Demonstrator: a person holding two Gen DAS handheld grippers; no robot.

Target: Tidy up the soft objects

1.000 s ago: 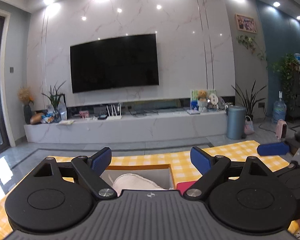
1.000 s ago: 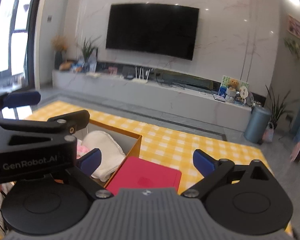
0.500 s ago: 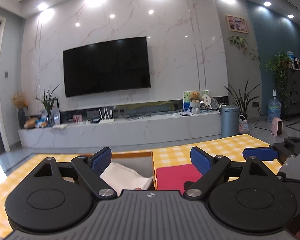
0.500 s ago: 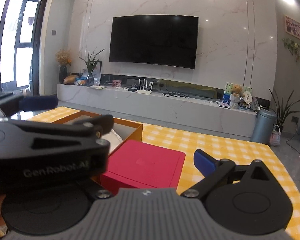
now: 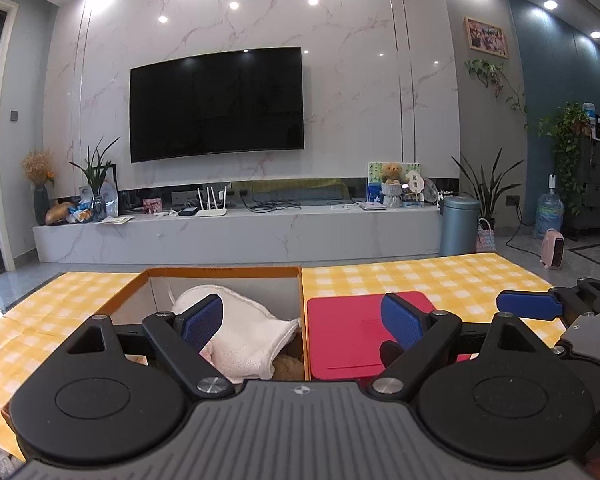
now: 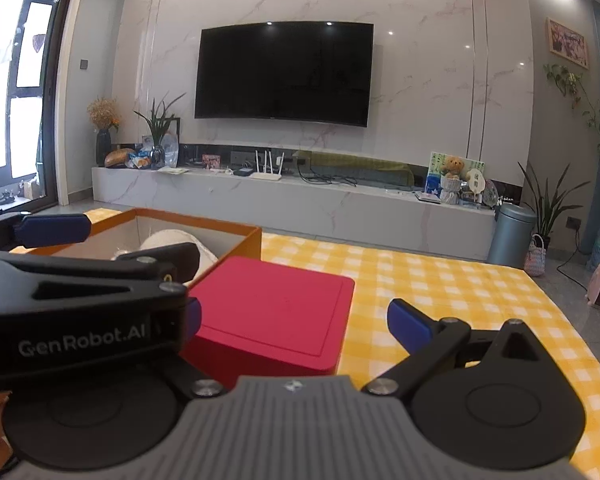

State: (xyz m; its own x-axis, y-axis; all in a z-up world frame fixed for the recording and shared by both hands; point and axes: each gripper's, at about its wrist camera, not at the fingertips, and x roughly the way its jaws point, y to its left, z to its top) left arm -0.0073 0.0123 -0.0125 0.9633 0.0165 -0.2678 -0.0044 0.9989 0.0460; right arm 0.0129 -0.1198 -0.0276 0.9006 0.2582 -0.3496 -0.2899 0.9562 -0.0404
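The left gripper (image 5: pixel 302 320) hangs low over the near edge of the bench (image 5: pixel 440 276), jaws spread wide and gripping nothing. One blue pad sits over the open box (image 5: pixel 224 271), the other over the red lid (image 5: pixel 348 332). The right gripper (image 6: pixel 296 316) is just beside it, jaws also wide apart and empty (its left pad is mostly hidden behind the other tool's black body).

The box stands toward the bench's left side, its right wall touching the red lid. Inside lies a white towel (image 5: pixel 248 336), slumped against the right wall, with something tan and fuzzy under it that I cannot make out. The box's near wall is cut off by the grippers.

To the right of the lid the checked cloth (image 6: pixel 440 292) runs bare to the far and right edges. Beyond the far edge there is open floor before the TV stand (image 5: pixel 240 236).
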